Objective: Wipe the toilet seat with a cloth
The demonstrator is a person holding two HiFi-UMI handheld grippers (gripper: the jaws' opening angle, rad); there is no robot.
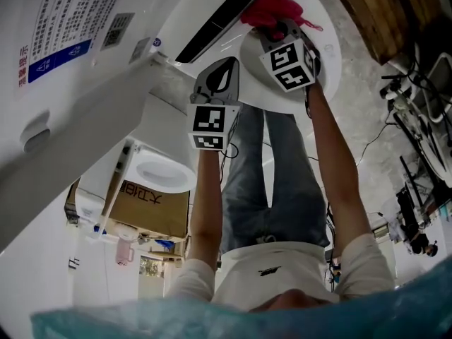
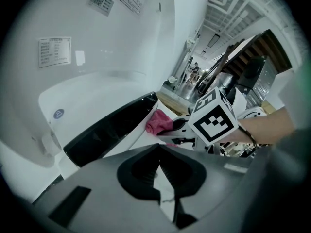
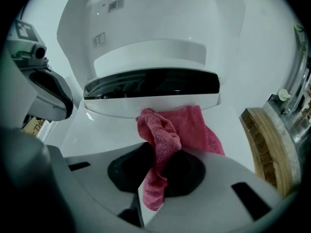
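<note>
Your right gripper point(image 3: 160, 166) has its jaws pinched tight on the pink cloth point(image 3: 181, 130). One fold hangs down between the pads, and the rest is bunched just ahead of the tips, lying on the white toilet seat point(image 3: 92, 130). Your left gripper point(image 2: 158, 171) sits off to the left of the right one, jaws pressed together at the tips with nothing in them, over the seat's white surface. Ahead of the left jaws and a little to their right, the cloth shows under your right gripper. Just beyond the cloth a black strip point(image 3: 150, 84) runs along the back of the seat, and the cloth's far edge lies close under it. Past that, the raised lid point(image 3: 146, 28) stands up, carrying a small printed label point(image 3: 98, 40). Off to the right of the right jaws there is a wooden ledge point(image 3: 265, 140).
</note>
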